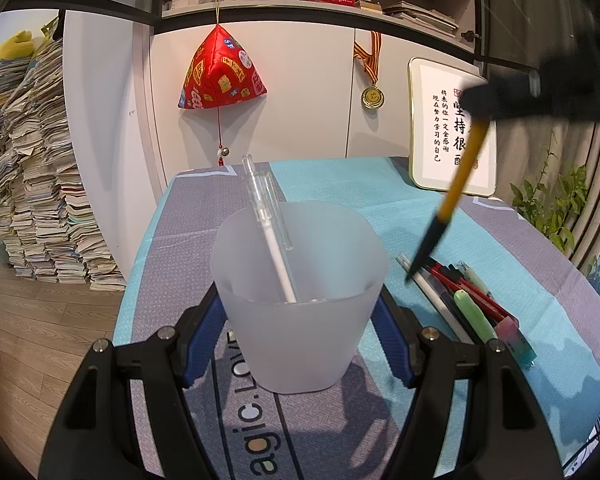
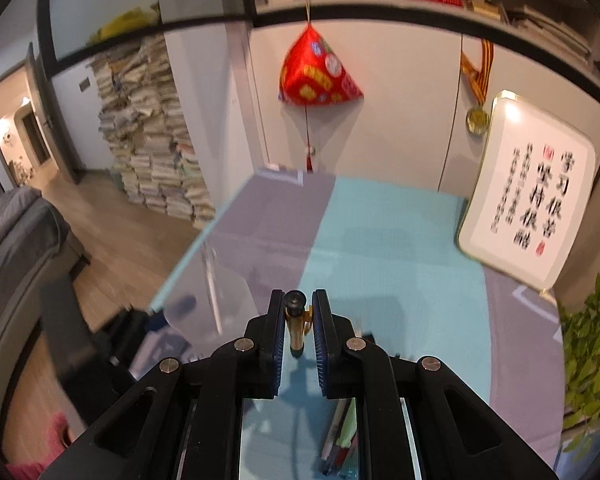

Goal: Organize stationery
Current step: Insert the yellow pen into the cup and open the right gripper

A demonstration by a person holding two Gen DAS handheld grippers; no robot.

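Observation:
My left gripper (image 1: 300,312) is shut on a frosted plastic cup (image 1: 300,300) standing on the table; a clear and white pen (image 1: 266,220) leans inside it. My right gripper (image 2: 297,304) is shut on a yellow and black pen (image 2: 296,328). In the left wrist view that pen (image 1: 458,184) hangs tip down, to the right of the cup and above a row of pens (image 1: 460,296) lying on the cloth. The right gripper (image 1: 496,98) is a dark blur at the upper right there. The cup (image 2: 208,300) shows blurred at the left in the right wrist view.
A teal and grey tablecloth (image 1: 340,184) covers the table. A framed calligraphy board (image 1: 448,128) leans at the back right. A pink and teal eraser (image 1: 516,336) lies by the pens. A plant (image 1: 552,204) stands at the right edge. Stacked papers (image 1: 32,168) stand on the floor at left.

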